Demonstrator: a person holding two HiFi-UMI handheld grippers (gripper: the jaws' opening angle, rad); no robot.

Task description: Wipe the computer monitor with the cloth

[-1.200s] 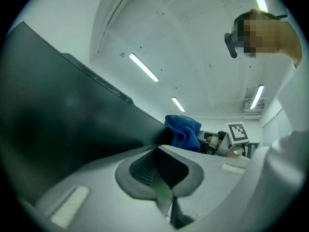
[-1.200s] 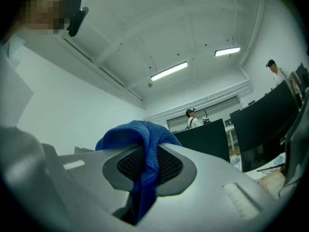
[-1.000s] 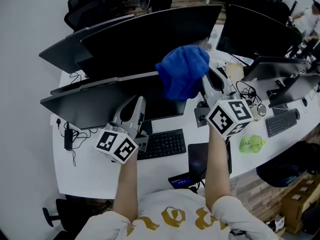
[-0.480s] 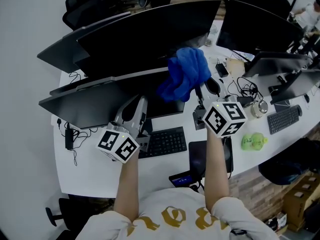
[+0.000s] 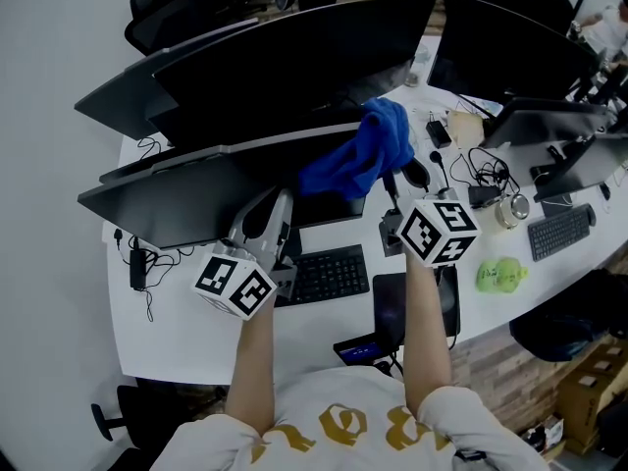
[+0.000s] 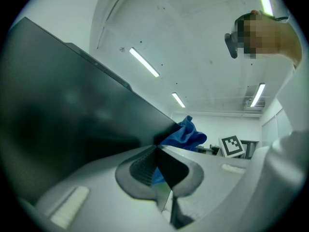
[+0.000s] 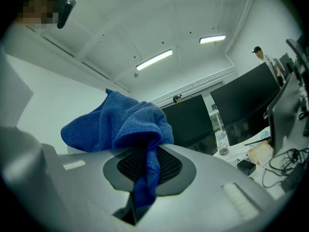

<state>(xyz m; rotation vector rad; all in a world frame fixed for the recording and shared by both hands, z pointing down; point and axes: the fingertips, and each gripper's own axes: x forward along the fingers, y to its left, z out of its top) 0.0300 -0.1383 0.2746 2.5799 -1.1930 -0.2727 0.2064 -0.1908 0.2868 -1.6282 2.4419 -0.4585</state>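
Note:
In the head view the blue cloth (image 5: 358, 155) hangs bunched against the right end of the near dark monitor (image 5: 186, 204). My right gripper (image 5: 391, 183) is shut on it. In the right gripper view a fold of the cloth (image 7: 123, 127) runs down between the closed jaws of the right gripper (image 7: 145, 170). My left gripper (image 5: 278, 204) is shut with its tip at the monitor's lower edge, left of the cloth. In the left gripper view the left gripper (image 6: 157, 153) has its jaws together, the dark screen (image 6: 72, 115) fills the left, and the cloth (image 6: 186, 134) shows beyond.
A black keyboard (image 5: 329, 275) lies on the white desk (image 5: 186, 337) below the monitor, with a dark pad (image 5: 392, 307) to its right. More monitors (image 5: 500, 42), cables, a green object (image 5: 498, 276) and a second keyboard (image 5: 561, 232) crowd the right. A power adapter (image 5: 135, 268) sits at the left.
The right gripper has shifted down and left with the cloth, which now drapes lower against the monitor's right end. The left gripper has barely moved.

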